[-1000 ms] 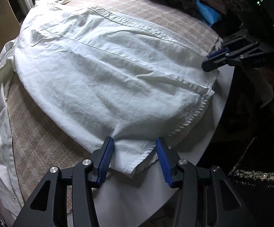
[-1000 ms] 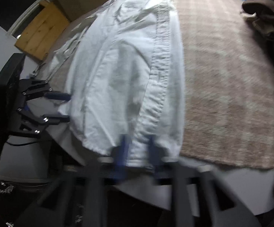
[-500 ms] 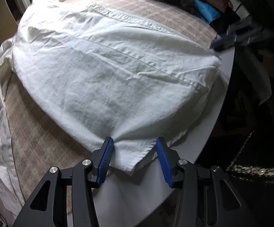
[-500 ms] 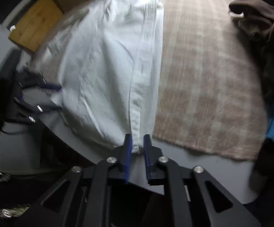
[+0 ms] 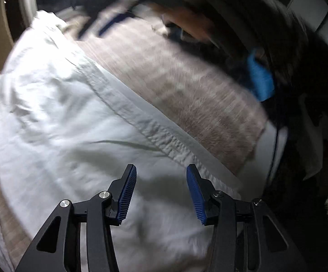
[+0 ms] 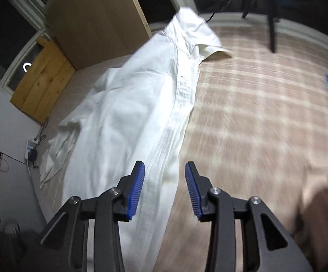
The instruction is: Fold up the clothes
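Fabric has left both grippers: the right gripper (image 6: 165,190), lately pinched on the hem, is opening with nothing between its pads, and the left gripper (image 5: 161,195) hangs apart and empty, so the fold looks laid. Beneath and ahead of both, the white shirt (image 6: 127,117), crisp creased cotton with a stitched placket, lies lengthwise on the nubbly plaid cloth (image 6: 254,104)
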Motion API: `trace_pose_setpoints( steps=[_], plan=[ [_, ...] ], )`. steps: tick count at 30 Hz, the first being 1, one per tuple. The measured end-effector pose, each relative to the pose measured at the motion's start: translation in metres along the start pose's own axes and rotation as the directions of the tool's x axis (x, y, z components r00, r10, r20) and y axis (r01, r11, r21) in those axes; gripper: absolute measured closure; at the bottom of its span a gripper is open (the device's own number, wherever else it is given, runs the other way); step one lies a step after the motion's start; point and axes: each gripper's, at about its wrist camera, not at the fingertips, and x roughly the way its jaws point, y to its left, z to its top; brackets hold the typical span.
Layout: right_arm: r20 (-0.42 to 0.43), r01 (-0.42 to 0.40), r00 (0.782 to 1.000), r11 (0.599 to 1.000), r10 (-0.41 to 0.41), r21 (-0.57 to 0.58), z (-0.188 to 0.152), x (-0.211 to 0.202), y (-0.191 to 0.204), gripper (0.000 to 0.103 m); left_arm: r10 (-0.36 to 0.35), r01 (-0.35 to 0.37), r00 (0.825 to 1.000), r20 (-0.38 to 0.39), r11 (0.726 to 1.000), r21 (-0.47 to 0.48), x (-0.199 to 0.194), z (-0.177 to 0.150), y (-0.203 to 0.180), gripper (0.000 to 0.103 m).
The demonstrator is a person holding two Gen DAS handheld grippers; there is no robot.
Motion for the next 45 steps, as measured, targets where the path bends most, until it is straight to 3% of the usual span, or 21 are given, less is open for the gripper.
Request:
trace_pose_setpoints(
  steps=[3, 4, 5, 7, 9, 11, 15, 16, 18, 19, 21, 24, 27, 30, 31, 34, 37, 39, 42, 44, 45],
  plan=[
    [-0.047, -0.043, 0.998, 0.999, 0.042, -0.002, 0.015, 0.031, -0.005, 0.066, -0.05, 0.05, 0.999, 0.0, 0.996, -0.071, 0.016, 0.003, 0.002, 0.059],
    [-0.053, -0.067, 0.996, 0.998, 0.067, -0.013, 0.017, 0.037, -0.004, 0.075, -0.066, 0.066, 0.998, 0.007, 0.995, -0.073, 0.017, 0.004, 0.0, 0.059],
    [-0.061, -0.074, 0.996, 0.996, 0.072, -0.038, 0.019, 0.04, -0.002, 0.094, -0.082, 0.082, 0.997, 0.013, 0.994, -0.075, 0.018, 0.005, -0.002, 0.06],
    [-0.079, -0.058, 0.996, 0.993, 0.05, -0.106, 0.022, 0.046, 0.005, 0.1, -0.114, 0.115, 0.993, 0.026, 0.99, -0.078, 0.021, 0.006, -0.006, 0.055],
    [-0.064, -0.024, 0.998, 0.988, 0.014, -0.153, 0.028, 0.045, 0.008, 0.1, -0.134, 0.135, 0.991, 0.027, 0.988, -0.075, 0.023, 0.007, -0.011, 0.055],
    [-0.061, 0.06, 0.995, 0.978, -0.073, -0.198, 0.031, 0.048, 0.009, 0.1, -0.143, 0.145, 0.989, 0.033, 0.985, -0.094, 0.025, 0.008, -0.01, 0.054],
    [-0.021, 0.245, 0.966, 0.938, -0.258, -0.244, 0.033, 0.044, 0.013, 0.097, -0.19, 0.195, 0.981, 0.046, 0.969, -0.149, 0.019, 0.006, -0.005, 0.054],
    [0.004, 0.236, 0.97, 0.944, -0.242, -0.23, 0.032, 0.037, 0.016, 0.094, -0.21, 0.215, 0.976, 0.05, 0.963, -0.161, 0.018, 0.004, -0.004, 0.054],
    [0.04, 0.078, 0.997, 0.971, -0.071, -0.227, 0.026, 0.024, 0.031, 0.094, -0.222, 0.23, 0.973, 0.064, 0.954, -0.191, 0.012, 0.0, 0.001, 0.055],
    [0.027, 0.009, 1.0, 0.965, -0.002, -0.261, 0.019, 0.026, 0.045, 0.094, -0.216, 0.227, 0.974, 0.074, 0.951, -0.21, 0.004, -0.004, 0.006, 0.055],
    [-0.03, -0.034, 0.999, 0.934, 0.025, -0.355, 0.004, 0.042, 0.074, 0.094, -0.203, 0.22, 0.975, 0.095, 0.944, -0.247, -0.01, -0.013, 0.015, 0.055],
    [-0.102, 0.001, 0.993, 0.883, -0.055, -0.47, -0.021, 0.068, 0.097, 0.094, -0.142, 0.178, 0.981, 0.132, 0.929, -0.323, -0.045, -0.04, 0.035, 0.055],
    [-0.087, 0.088, 0.984, 0.852, -0.154, -0.516, -0.032, 0.062, 0.091, 0.096, -0.017, 0.073, 0.991, 0.136, 0.903, -0.423, -0.085, -0.082, 0.059, 0.055],
    [-0.052, 0.216, 0.961, 0.858, -0.27, -0.465, -0.036, 0.036, 0.083, 0.095, 0.07, 0.001, 0.99, 0.12, 0.857, -0.516, -0.114, -0.126, 0.08, 0.055],
    [-0.045, 0.195, 0.97, 0.872, -0.24, -0.449, -0.043, 0.025, 0.088, 0.093, 0.082, -0.005, 0.99, 0.118, 0.839, -0.544, -0.121, -0.14, 0.087, 0.055],
    [-0.061, 0.071, 0.993, 0.916, -0.103, -0.396, -0.073, -0.001, 0.111, 0.093, 0.098, -0.034, 0.992, 0.084, 0.828, -0.559, -0.118, -0.162, 0.096, 0.055],
    [-0.119, -0.072, 0.992, 0.919, 0.027, -0.387, -0.117, 0.002, 0.151, 0.093, 0.072, -0.025, 0.995, 0.075, 0.865, -0.501, -0.103, -0.161, 0.091, 0.055],
    [-0.174, -0.1, 0.984, 0.897, 0.026, -0.431, -0.144, 0.017, 0.177, 0.093, 0.042, -0.011, 0.997, 0.061, 0.896, -0.444, -0.091, -0.159, 0.087, 0.055],
    [-0.217, -0.048, 0.973, 0.863, -0.072, -0.504, -0.183, 0.032, 0.191, 0.094, 0.038, -0.031, 0.999, 0.013, 0.929, -0.369, -0.077, -0.159, 0.083, 0.055],
    [-0.208, 0.058, 0.961, 0.866, -0.183, -0.496, -0.194, 0.026, 0.18, 0.095, 0.04, -0.044, 0.999, -0.018, 0.946, -0.323, -0.067, -0.159, 0.08, 0.057],
    [-0.194, 0.119, 0.953, 0.875, -0.234, -0.469, -0.196, 0.016, 0.169, 0.096, 0.032, -0.033, 0.999, -0.009, 0.947, -0.321, -0.067, -0.16, 0.081, 0.068]
  ],
)
